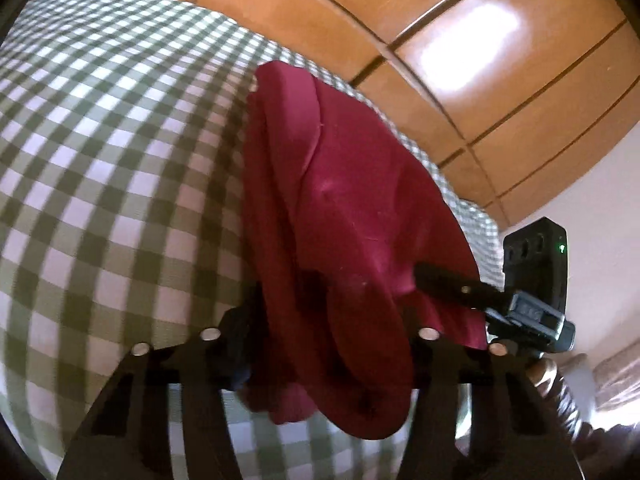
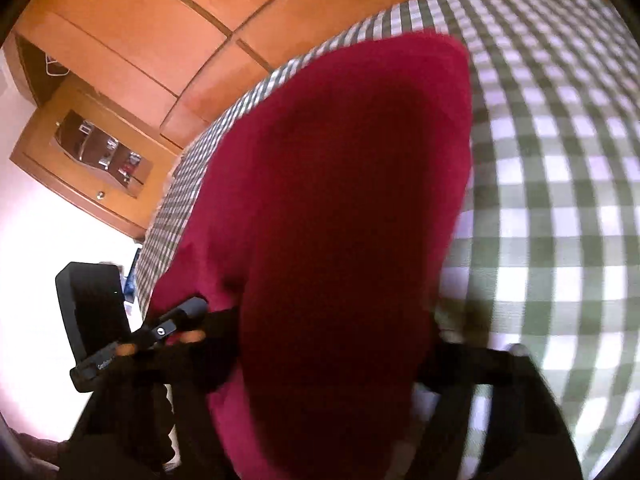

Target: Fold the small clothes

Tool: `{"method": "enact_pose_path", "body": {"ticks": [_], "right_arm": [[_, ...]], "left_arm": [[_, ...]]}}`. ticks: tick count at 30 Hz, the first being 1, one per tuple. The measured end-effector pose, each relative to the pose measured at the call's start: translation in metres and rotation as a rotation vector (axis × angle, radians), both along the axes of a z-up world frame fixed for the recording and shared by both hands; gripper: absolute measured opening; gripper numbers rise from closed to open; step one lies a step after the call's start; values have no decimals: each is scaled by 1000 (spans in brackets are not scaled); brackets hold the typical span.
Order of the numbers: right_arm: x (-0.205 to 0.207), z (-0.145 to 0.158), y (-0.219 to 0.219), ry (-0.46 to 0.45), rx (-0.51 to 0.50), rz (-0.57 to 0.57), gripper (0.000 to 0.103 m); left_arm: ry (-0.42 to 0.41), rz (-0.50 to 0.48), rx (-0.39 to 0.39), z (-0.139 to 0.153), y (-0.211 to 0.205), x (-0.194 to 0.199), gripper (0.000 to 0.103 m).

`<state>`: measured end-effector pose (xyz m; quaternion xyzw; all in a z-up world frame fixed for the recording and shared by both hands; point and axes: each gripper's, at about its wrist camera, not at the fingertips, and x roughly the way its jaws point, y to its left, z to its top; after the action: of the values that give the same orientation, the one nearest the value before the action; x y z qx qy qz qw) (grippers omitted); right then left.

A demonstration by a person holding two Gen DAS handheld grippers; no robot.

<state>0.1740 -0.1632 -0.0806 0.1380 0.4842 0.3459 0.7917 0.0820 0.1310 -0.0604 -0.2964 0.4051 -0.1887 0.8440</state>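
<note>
While the dark red garment (image 1: pixel 352 208) drapes over the green-and-white checked bedcover (image 1: pixel 120 160), both the left gripper (image 1: pixel 320 344) and right gripper (image 2: pixel 332 360) are clamped on its near edge.

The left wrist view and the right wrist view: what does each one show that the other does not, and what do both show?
Only the left wrist view shows the right gripper reaching in from the right. Only the right wrist view shows the left gripper with a gloved hand, and a small wooden cabinet on the wall. Both show the dark red garment gathered at the jaws, the green checked cloth and the wooden wardrobe.
</note>
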Motion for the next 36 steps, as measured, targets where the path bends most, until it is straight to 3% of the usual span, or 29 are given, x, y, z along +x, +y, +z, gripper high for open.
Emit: {"method": "enact_pose_path", "body": {"ticks": [5, 9, 15, 18, 21, 22, 23, 24, 25, 27, 30, 32, 34, 36], "right_arm": [[-23, 31, -31, -102, 23, -51, 47], [-34, 55, -93, -168, 60, -150, 47], [-33, 76, -198, -223, 48, -347, 47], [-22, 67, -246, -199, 31, -426, 47], [-7, 35, -285, -112, -60, -529, 55], [-6, 24, -293, -70, -85, -554, 60], [-7, 10, -302, -16, -71, -574, 63], [-13, 4, -311, -3, -53, -592, 68], [-21, 3, -314, -23, -55, -610, 77], [-42, 14, -318, -89, -102, -646, 81], [-65, 37, -317, -171, -108, -694, 77], [-73, 57, -309, -234, -105, -700, 72], [-73, 64, -303, -254, -96, -685, 59], [-67, 59, -282, -221, -114, -607, 52]], "left_arm": [[-30, -82, -27, 22, -30, 2, 45], [-71, -194, -31, 46, -75, 21, 45], [-123, -402, 27, 77, -188, 70, 45], [-117, -480, 74, 78, -251, 98, 45], [-64, -496, 188, 65, -298, 115, 43], [-44, -480, 288, 57, -315, 120, 43], [-29, -479, 353, 50, -329, 122, 43], [-26, -482, 362, 47, -335, 123, 43], [-43, -472, 386, 48, -340, 119, 46], [-98, -447, 463, 55, -344, 116, 48], [-204, -415, 514, 67, -342, 99, 48], [-232, -398, 532, 68, -339, 96, 48], [-219, -387, 544, 60, -333, 101, 48], [-194, -380, 561, 46, -326, 101, 50]]}}
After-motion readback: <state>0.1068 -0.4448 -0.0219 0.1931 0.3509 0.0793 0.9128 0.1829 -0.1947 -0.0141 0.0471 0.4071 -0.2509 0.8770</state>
